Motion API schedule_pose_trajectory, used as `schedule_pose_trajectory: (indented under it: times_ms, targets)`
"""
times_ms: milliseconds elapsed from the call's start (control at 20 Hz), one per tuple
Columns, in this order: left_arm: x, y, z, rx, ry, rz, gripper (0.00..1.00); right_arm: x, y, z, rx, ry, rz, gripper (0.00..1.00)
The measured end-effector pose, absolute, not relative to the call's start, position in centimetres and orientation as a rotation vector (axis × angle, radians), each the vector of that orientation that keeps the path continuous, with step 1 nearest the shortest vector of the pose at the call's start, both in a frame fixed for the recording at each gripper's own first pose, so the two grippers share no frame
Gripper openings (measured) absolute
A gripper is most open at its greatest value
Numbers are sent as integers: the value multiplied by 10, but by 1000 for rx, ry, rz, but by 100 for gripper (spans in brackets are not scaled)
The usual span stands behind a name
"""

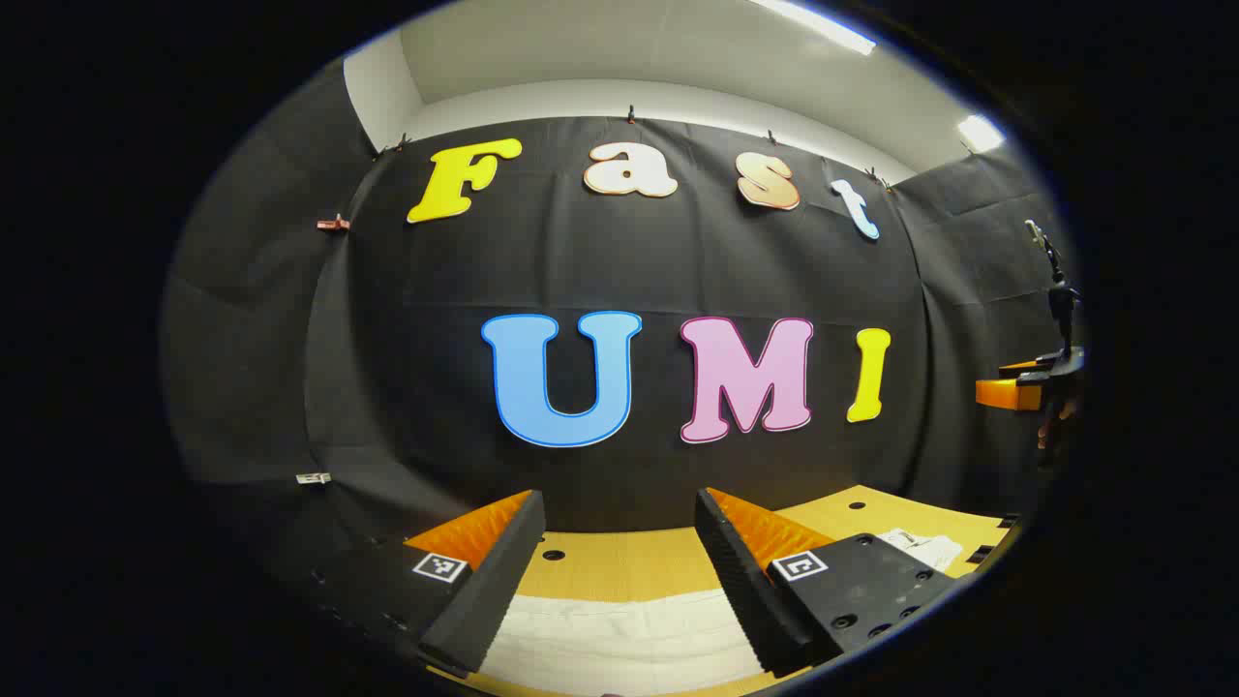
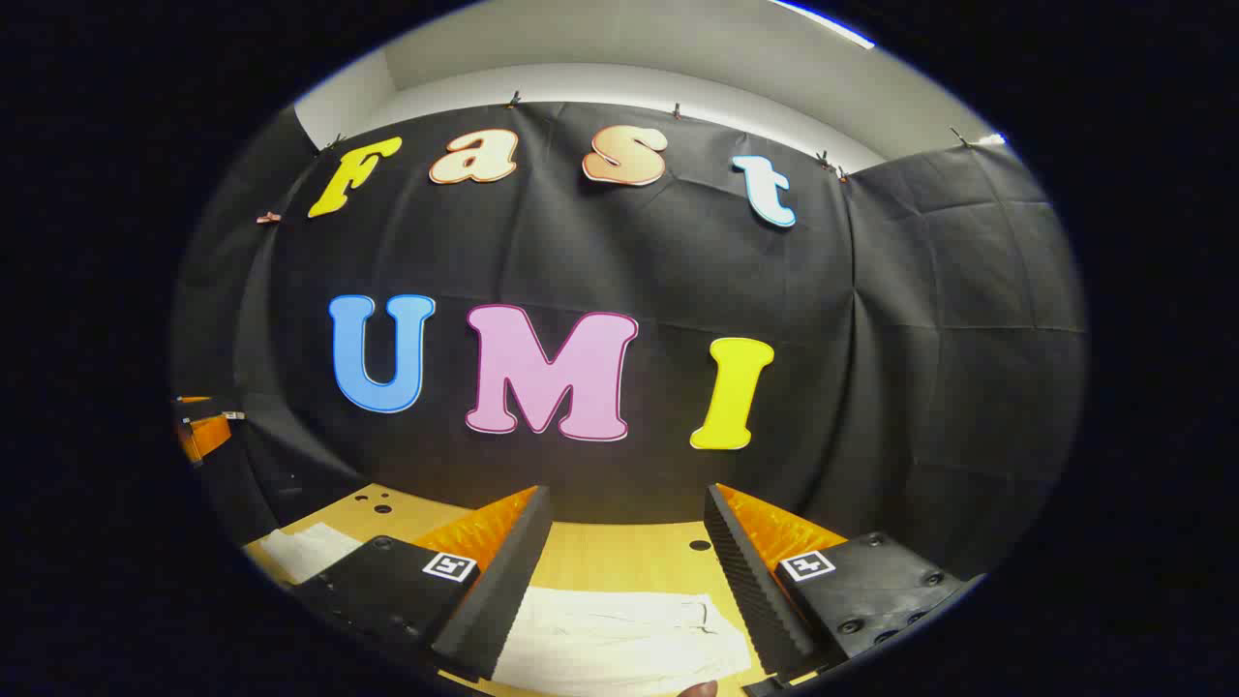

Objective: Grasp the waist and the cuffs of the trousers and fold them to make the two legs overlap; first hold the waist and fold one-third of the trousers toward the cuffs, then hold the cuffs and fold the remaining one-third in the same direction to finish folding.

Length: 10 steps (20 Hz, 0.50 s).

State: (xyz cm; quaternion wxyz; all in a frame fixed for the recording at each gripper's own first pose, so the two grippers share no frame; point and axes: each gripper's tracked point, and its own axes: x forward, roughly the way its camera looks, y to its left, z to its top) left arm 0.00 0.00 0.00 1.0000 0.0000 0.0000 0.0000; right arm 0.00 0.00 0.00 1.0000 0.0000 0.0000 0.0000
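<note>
Both claws, left (image 1: 615, 581) and right (image 2: 619, 581), gape empty; I see trousers (image 2: 619, 639) flat on bench (image 2: 619, 557) directly below-ahead, waistband under right.

Ceiling strip lights (image 1: 818, 24) glare overhead; sharp centre, edges bowed and dim.

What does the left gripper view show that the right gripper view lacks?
Left gripper view: the right tongs far off at the right edge, and a plain stretch of the white trousers between the open left tongs.

Right gripper view: a seamed, creased trouser end between its own open tongs, and the left tongs at the left edge.

Both: the wooden table and black cloth wall.
</note>
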Motion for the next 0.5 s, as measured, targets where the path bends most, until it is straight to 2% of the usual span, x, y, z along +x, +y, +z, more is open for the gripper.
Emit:
schedule_pose_trajectory:
  times_ms: [250, 500]
  targets:
    - [-3, 5, -4, 5, 6, 7, 98, -3, -3, -2, -82, 2, -26, 97]
    - [-6, 5, -7, -1, 15, 9, 98, -3, -2, -9, -8, 34, -46, 97]
